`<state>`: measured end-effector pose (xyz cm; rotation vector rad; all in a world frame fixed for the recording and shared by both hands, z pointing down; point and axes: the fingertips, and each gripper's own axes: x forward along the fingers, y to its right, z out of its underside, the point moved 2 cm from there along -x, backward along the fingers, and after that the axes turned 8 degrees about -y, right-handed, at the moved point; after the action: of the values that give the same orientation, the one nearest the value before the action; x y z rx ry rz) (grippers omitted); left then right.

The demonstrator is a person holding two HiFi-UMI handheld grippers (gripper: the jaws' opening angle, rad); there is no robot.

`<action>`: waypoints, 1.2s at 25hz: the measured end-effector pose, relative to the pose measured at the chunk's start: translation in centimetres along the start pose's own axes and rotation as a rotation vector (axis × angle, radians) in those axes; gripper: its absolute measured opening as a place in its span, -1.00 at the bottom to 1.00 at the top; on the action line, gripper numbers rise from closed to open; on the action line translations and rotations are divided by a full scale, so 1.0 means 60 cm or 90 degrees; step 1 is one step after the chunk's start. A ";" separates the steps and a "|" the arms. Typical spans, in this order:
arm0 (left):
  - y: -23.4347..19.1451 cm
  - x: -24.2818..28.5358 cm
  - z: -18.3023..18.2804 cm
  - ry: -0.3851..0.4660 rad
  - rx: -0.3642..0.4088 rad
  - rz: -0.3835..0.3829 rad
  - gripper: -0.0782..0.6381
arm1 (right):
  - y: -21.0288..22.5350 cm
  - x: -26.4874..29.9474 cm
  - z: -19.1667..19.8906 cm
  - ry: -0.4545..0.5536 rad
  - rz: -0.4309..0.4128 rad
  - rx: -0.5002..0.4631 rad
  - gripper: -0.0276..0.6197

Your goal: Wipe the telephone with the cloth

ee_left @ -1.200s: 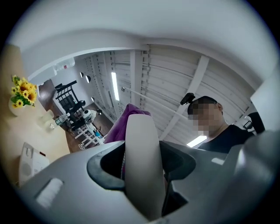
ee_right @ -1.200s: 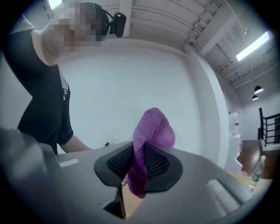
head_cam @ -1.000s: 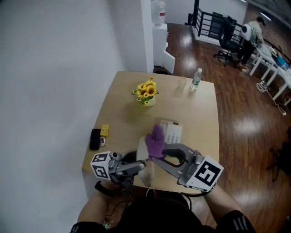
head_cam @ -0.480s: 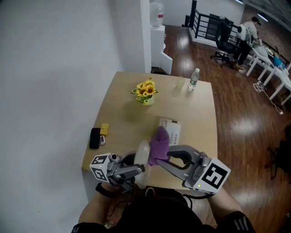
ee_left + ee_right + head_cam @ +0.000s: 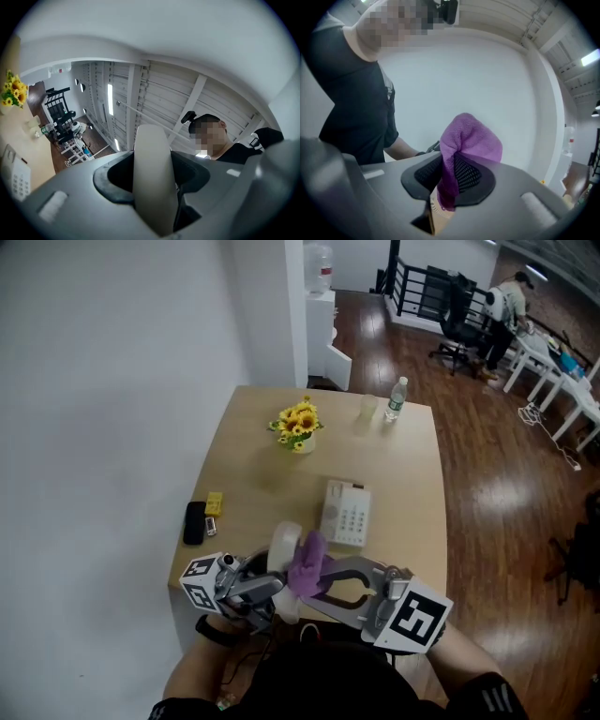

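Purple terry cloth sits clamped in the jaws of the right gripper at the near edge of the pale wooden table, as we see from the head view. Just to its left, the left gripper is closed on a white telephone handset, whose long axis runs near to far. Cloth and handset overlap from this angle; we cannot tell whether they touch. The white push-button telephone base lies flat on the table, farther away and slightly right of both grippers, with the right gripper the nearer of the two. We judge the coming move to turn on the cloth travelling left onto the handset, or far and right to the base.

From the left gripper view, the handset stands up between the closed jaws, filling the gap, and the base shows at the left edge.

From the right gripper view, the cloth bunches up out of the shut jaws, with one fold hanging down between them.

We count one cloth, one handset, one base and two grippers. Far on the table we also count one pot of yellow sunflowers and one clear plastic water bottle.
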<state>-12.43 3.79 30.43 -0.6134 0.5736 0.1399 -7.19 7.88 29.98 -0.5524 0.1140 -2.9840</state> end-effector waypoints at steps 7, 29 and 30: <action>0.015 -0.006 -0.037 0.029 0.039 0.011 -0.16 | -0.019 -0.011 0.009 0.039 0.013 0.039 -0.70; 0.022 -0.019 -0.069 0.104 0.044 0.058 -0.16 | -0.021 0.011 0.050 0.016 -0.048 0.100 -0.70; 0.021 -0.019 -0.069 0.106 0.045 0.058 -0.16 | -0.020 0.017 0.050 0.004 -0.054 0.092 -0.70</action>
<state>-15.67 2.46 27.60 -0.5330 0.7646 0.1553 -7.18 8.78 33.23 -0.5434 -0.1272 -3.0433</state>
